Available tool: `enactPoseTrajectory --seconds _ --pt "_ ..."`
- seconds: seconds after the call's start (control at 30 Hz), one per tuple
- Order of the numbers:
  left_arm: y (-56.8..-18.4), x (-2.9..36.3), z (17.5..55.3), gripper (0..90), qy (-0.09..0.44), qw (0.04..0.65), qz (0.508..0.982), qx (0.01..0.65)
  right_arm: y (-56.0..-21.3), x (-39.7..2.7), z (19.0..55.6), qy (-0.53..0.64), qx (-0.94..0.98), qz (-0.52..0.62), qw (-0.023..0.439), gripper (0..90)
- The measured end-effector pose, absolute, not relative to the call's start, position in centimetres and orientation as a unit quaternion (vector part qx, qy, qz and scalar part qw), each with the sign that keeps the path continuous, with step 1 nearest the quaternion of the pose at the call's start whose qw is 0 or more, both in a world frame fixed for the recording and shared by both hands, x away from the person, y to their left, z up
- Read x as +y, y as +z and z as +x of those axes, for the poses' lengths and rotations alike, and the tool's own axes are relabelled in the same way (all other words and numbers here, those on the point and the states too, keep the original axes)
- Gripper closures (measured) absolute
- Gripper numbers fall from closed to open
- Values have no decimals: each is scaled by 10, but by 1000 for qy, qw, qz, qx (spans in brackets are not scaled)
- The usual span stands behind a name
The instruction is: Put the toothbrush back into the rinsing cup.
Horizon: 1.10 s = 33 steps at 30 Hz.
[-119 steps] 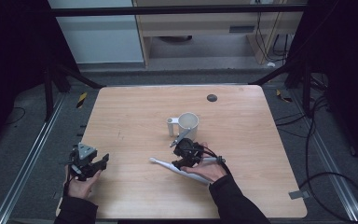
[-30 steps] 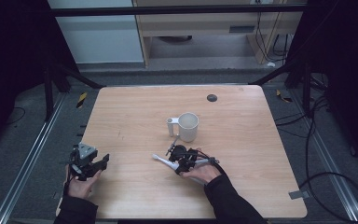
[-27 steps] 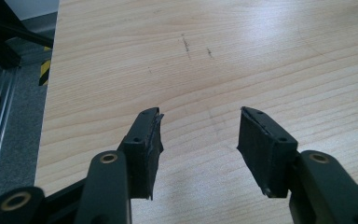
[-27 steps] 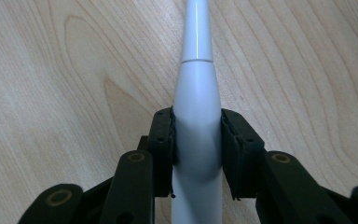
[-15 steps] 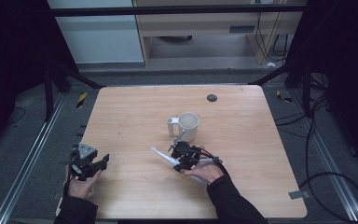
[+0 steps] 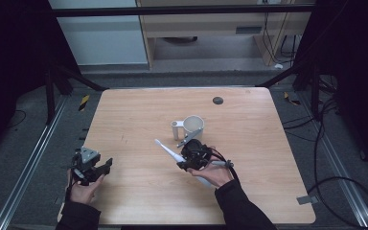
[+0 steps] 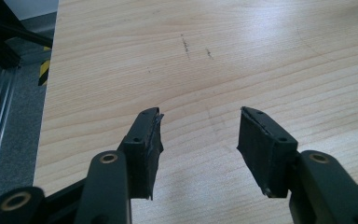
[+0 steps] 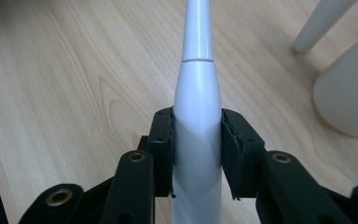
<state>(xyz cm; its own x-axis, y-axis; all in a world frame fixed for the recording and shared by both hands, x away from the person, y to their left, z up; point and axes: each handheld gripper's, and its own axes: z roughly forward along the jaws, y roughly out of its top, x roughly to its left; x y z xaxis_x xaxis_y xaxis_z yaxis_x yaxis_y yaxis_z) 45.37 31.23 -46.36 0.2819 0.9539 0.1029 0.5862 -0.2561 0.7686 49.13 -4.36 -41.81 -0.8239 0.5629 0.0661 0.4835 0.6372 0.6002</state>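
The right gripper (image 6: 188, 158), just below the centre of the high view, has its jaws clenched on the thick body of a white electric toothbrush (image 8: 196, 126), whose slim neck and brush head (image 6: 158, 142) point toward the upper left of that frame, clear of the wood. The risk, as I judge it, lies in that smooth, tapering handle: held tilted between flat pads, it could slide or swivel, and a careless swing could knock the white cup (image 6: 193, 126) and the small holder (image 6: 175, 128) standing just above it. The left gripper (image 6: 92, 168) sits at the lower left, jaws released and empty over bare wood. The worktop (image 6: 249, 120) is pale woodgrain with a dark round spot (image 6: 217, 100) near its far edge; around it are grey floor, metal rails, cables and dark framing.
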Motion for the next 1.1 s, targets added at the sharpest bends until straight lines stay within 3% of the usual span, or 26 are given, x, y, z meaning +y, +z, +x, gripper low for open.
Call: enactPoseTrajectory --seconds 0.5,1.1 --pt "-464 312 454 479 294 314 737 522 -394 -60 489 430 838 315 120 669" --pt "-464 311 454 480 294 314 737 522 -380 -62 487 521 773 328 153 669"
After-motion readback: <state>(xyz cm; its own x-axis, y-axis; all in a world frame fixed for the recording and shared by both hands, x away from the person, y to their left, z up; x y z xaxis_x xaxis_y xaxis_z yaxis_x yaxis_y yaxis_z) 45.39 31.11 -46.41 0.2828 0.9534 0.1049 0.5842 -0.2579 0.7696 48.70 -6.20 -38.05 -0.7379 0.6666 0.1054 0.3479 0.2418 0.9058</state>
